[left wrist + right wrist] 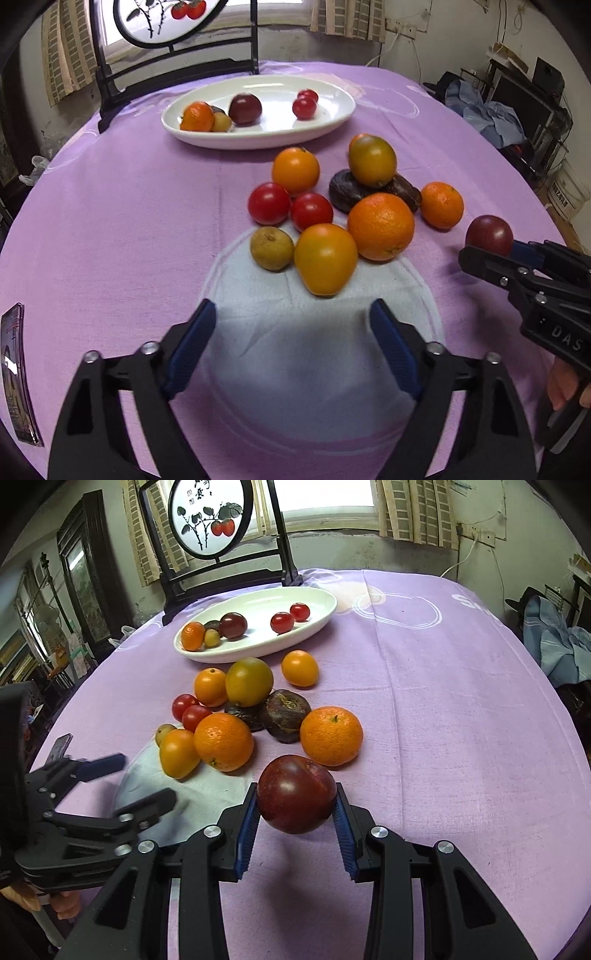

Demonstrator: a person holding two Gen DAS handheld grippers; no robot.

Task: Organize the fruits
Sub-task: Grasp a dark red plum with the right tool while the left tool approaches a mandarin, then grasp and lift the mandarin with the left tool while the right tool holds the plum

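With the dark red plum (296,794) clamped between the blue pads (246,834) of my right claw (295,814) and lifted off the purple cloth (its shadow falls on the fabric beneath), I judge the step in hand to be the carry to the white oval dish (325,607) at the far side of the tabletop (461,720). Left claw (293,332) is released, nothing between its pads; it hangs over the pale patch of the cloth just short of the fruit pile, with the yellow-orange tomato (325,258) nearest, slightly ahead and roughly centred between the fingers. Dish already holds a mandarin, another dark plum (233,625), two small red tomatoes (282,622) and a couple of smaller pieces. Pile of oranges, tomatoes and two dark wrinkled fruits lies between both claws and the dish. Next move, as I read it: take the plum over the pile, high enough to clear the big orange (223,741) and the mandarin (331,736) directly ahead, then lower into a bare part of the dish before letting go. Risk: round fruit may roll once set down.
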